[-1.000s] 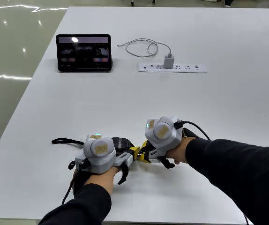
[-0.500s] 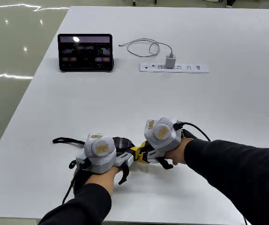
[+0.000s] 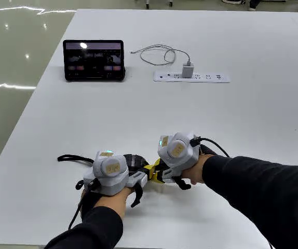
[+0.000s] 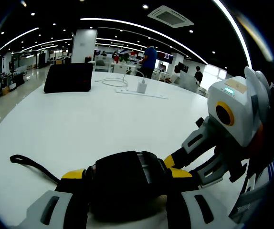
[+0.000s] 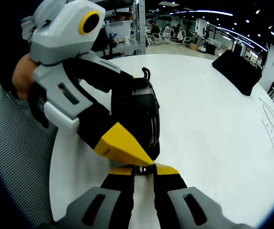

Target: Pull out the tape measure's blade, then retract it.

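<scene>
tape measure (image 4: pixel 125 186) – rounded black ribbed case, low on smooth white table (image 3: pixel 201 114) | left hand-held gripper (image 4: pixel 125 174) clamps case | right hand-held gripper (image 5: pixel 143 170) clenched on small metal blade tip (image 5: pixel 137 167) – blade itself hidden

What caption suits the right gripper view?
Left gripper clamps the tape measure; right gripper pinches its blade tip.

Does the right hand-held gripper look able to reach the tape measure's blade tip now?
Probably yes: the right hand-held gripper seems closed on the blade tip at the tape measure's mouth, nothing in between.
</scene>
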